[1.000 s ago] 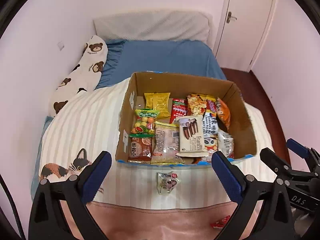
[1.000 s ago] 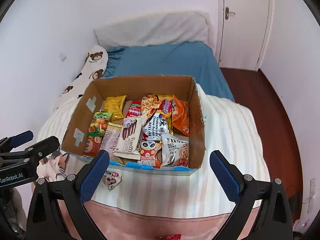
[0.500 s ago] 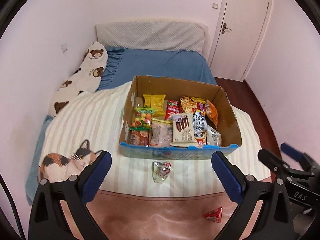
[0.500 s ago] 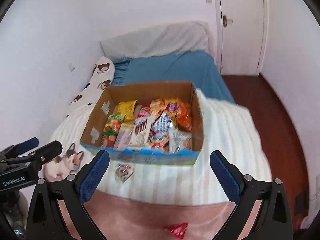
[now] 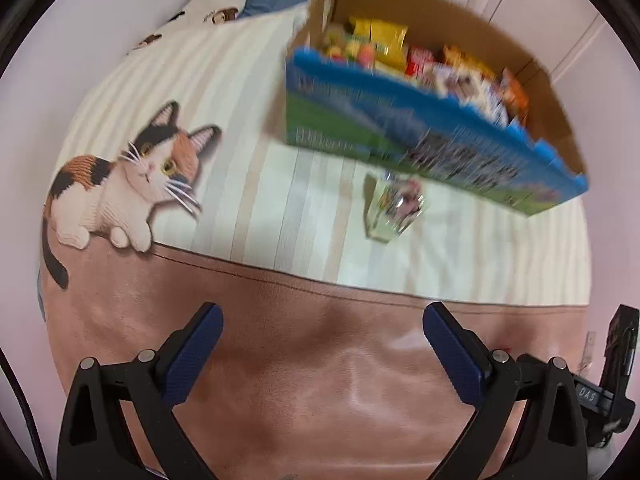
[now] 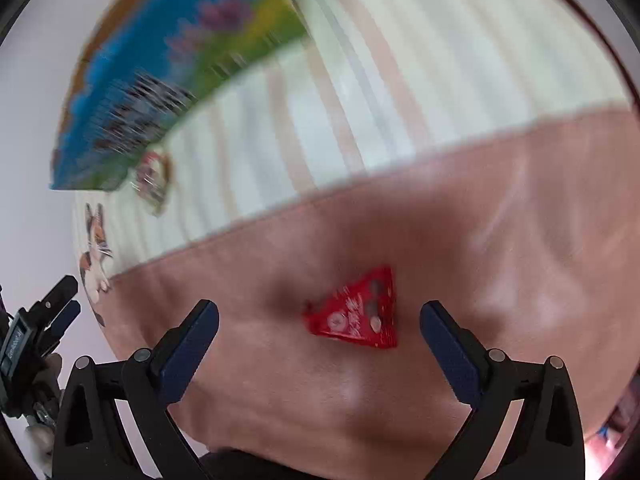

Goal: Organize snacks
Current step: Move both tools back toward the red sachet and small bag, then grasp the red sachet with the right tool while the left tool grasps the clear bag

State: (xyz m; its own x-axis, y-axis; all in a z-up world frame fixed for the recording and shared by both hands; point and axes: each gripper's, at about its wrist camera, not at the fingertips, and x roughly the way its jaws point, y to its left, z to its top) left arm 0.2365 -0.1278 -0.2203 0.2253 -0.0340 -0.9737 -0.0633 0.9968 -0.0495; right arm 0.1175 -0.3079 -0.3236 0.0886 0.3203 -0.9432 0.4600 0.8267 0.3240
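A cardboard box [image 5: 436,136] with a blue and green printed front holds several snack packets [image 5: 384,38] on the bed. A small clear snack packet [image 5: 394,210] lies on the striped blanket just in front of the box; it also shows blurred in the right wrist view [image 6: 154,180]. A red triangular snack packet [image 6: 356,314] lies on the pink blanket band. My right gripper [image 6: 320,338] is open, its fingers on either side of the red packet, just above it. My left gripper [image 5: 322,350] is open and empty over the pink band, short of the clear packet.
A printed cat [image 5: 120,184] marks the blanket at the left. A bear-print pillow [image 5: 208,0] lies at the back left by the wall. A door [image 5: 540,4] stands at the back right. The box [image 6: 176,68] fills the upper left of the right wrist view.
Both grippers have dropped low and tilted down towards the bed. The right one now straddles the red packet. The left one has come nearer the clear packet. Both stay open.
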